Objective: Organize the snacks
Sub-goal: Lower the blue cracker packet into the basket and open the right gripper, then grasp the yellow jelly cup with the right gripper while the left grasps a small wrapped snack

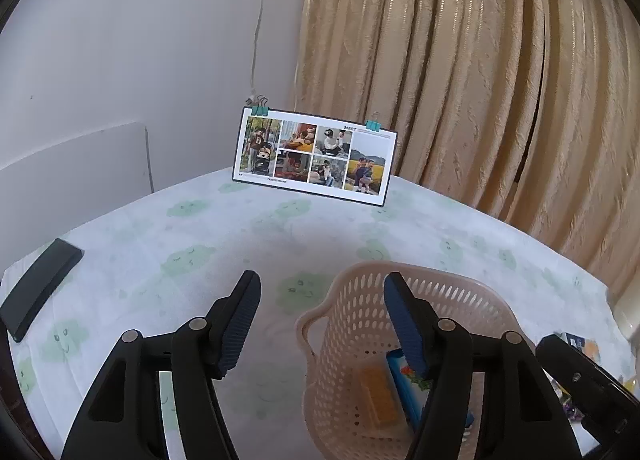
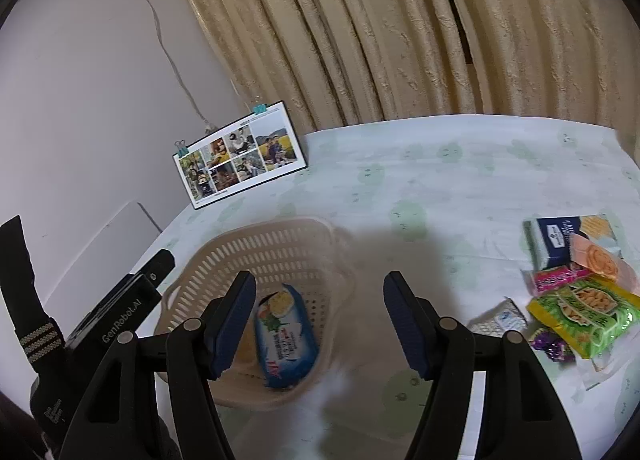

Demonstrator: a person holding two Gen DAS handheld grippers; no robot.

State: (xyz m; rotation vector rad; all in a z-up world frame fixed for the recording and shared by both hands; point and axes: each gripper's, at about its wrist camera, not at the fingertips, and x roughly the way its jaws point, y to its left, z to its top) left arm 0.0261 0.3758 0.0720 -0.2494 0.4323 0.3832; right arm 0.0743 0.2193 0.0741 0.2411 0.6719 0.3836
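A beige perforated basket (image 1: 360,324) (image 2: 280,252) stands on the table. A blue snack pack (image 2: 286,334) (image 1: 400,380) and a yellow item (image 1: 378,392) lie inside it. My left gripper (image 1: 320,300) is open, its right finger over the basket's mouth, nothing between the fingers. My right gripper (image 2: 320,302) is open above the basket's right rim and holds nothing. To the right lies a heap of snacks: a green bag (image 2: 584,312), a pink pack (image 2: 558,278), an orange pack (image 2: 600,260), a navy box (image 2: 560,240), a small white sachet (image 2: 506,318) and a purple wrapper (image 2: 554,346).
A photo calendar (image 1: 316,156) (image 2: 240,160) with binder clips stands at the table's far edge before a tan curtain (image 1: 480,80). A black flat case (image 1: 40,288) lies at the left edge. The tablecloth (image 1: 224,236) is white with green clouds. The other gripper's body (image 2: 120,312) is at left.
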